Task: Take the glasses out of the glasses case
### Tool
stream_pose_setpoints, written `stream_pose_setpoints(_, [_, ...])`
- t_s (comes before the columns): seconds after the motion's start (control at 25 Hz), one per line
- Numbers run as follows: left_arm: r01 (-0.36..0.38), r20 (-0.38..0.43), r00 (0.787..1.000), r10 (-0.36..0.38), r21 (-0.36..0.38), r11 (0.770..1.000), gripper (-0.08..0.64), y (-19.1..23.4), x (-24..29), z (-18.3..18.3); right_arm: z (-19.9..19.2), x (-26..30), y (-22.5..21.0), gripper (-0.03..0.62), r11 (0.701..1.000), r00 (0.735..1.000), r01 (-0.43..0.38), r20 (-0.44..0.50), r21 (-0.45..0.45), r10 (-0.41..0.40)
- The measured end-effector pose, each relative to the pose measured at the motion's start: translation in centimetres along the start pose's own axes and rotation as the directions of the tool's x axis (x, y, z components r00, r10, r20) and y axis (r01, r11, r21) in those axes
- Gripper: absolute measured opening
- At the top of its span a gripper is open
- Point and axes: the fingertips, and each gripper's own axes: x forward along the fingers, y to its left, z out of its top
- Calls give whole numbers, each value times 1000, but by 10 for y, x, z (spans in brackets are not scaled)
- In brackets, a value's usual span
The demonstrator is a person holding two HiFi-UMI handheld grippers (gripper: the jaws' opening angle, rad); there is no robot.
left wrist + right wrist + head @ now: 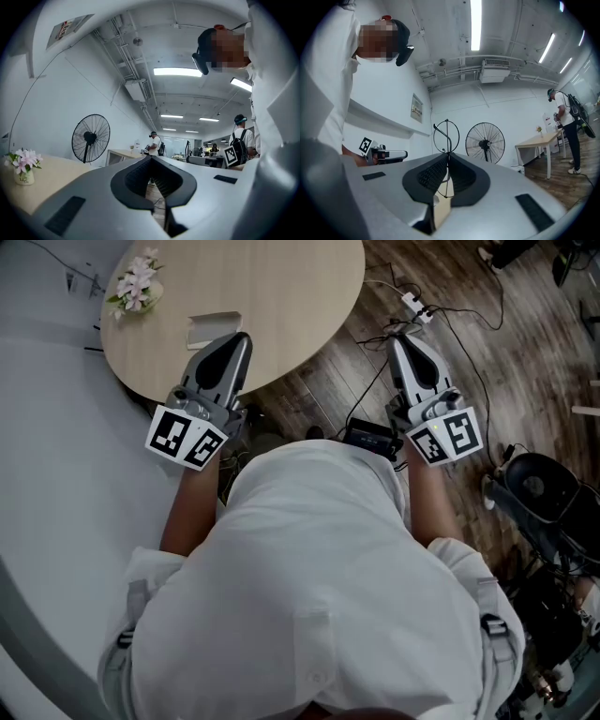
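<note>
While the person holds both near the chest, pointing forward, the left gripper (241, 339) and right gripper (401, 339) have jaws pressed together on nothing. Near the flower vase (136, 285), the glasses case (214, 329) lies on the round surface (300, 277).

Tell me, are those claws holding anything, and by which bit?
The right gripper pinches wire-rimmed glasses by their thin frame; one round rim sticks up above the jaw tips. The left gripper is shut on nothing.
</note>
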Motion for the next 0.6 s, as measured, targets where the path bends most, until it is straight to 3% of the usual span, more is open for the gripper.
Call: stream_pose_setpoints(0.6, [60, -76, 995, -63, -48, 997, 12, -24, -4, -28, -12, -11, 6, 31, 1000, 1000, 5, -31, -2, -5])
